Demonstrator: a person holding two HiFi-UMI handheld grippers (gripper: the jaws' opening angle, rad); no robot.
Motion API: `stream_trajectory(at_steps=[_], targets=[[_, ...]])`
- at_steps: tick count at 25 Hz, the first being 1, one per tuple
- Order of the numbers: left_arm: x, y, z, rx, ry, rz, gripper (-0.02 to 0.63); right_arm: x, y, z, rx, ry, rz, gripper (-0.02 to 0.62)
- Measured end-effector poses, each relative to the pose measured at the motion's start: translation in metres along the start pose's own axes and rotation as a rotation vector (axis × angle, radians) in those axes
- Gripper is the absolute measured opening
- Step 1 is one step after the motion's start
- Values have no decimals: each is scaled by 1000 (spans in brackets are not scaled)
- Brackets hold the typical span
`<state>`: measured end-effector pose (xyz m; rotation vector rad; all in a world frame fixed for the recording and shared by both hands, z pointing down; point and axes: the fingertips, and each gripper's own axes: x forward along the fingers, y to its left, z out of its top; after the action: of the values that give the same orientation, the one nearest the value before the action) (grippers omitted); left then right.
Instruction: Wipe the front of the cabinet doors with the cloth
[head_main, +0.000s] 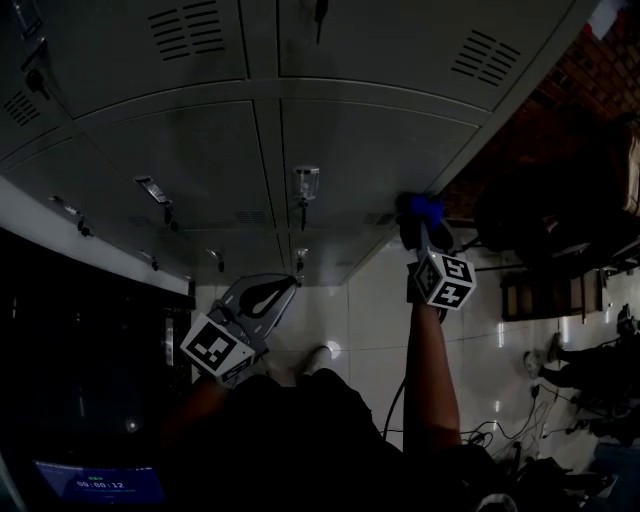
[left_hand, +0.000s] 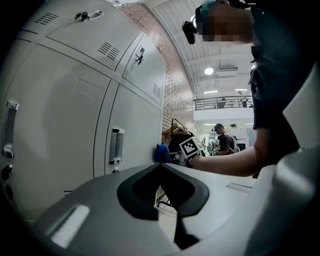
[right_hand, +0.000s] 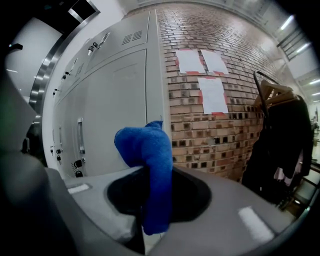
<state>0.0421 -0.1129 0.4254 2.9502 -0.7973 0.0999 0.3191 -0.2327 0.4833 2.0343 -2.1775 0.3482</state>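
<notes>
Where cabinet doors (right_hand: 115, 100) (grey) meet brick wall (right_hand: 235, 130), right tool (right_hand: 156, 197) grips cloth (right_hand: 150, 150).

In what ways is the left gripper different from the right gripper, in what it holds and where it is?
The right gripper is shut on the blue cloth, while the left gripper is shut on nothing. The right gripper reaches out to the right edge of the cabinet, while the left gripper is held back, away from the doors. Both have their jaws closed.
</notes>
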Motion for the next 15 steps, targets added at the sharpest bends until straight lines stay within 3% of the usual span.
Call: stream_trajectory(at_steps=[4,15], targets=[[-12,5,-4,-6,-2,0,0,-5,42,-8,-12,-7,51,84],[-66,31,-4,-25,-9,55,0,15,234,-46,-92,81,366,84]])
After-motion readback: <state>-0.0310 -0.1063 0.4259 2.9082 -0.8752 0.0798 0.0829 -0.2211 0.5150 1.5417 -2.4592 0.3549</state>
